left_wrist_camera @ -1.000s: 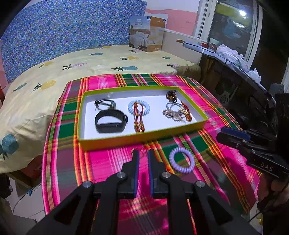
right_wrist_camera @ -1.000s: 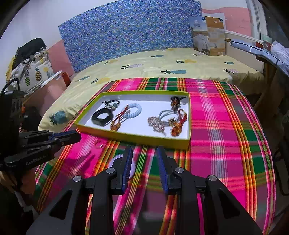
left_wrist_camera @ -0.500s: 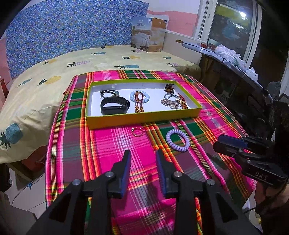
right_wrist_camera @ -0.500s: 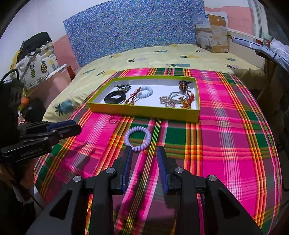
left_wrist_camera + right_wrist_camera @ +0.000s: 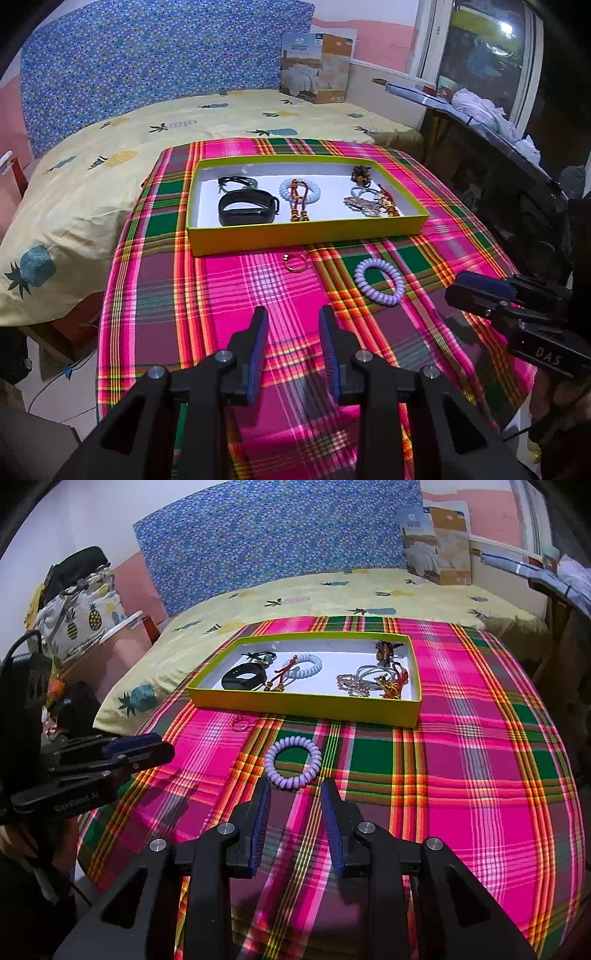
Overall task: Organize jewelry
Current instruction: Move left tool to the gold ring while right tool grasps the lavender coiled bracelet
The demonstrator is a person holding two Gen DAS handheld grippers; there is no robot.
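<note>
While 2 pieces lie loose on the plaid cloth (image 5: pixel 461 760), the purple coil band (image 5: pixel 293 763) just ahead of the right gripper (image 5: pixel 295 812) and the small gold ring (image 5: pixel 294 261) close to the front wall of the yellow-green tray (image 5: pixel 306 236), both tools hang empty with their jaws apart, the left gripper (image 5: pixel 291 336) set back over bare cloth. For the coil, a good pick would likely straddle 1 side of the loop with a finger inside and a finger outside, press down to the cloth before closing, then lift clear of the tray wall and drop it on the bare white floor between the black band (image 5: pixel 247 208) and the beaded pile (image 5: pixel 369 205).
</note>
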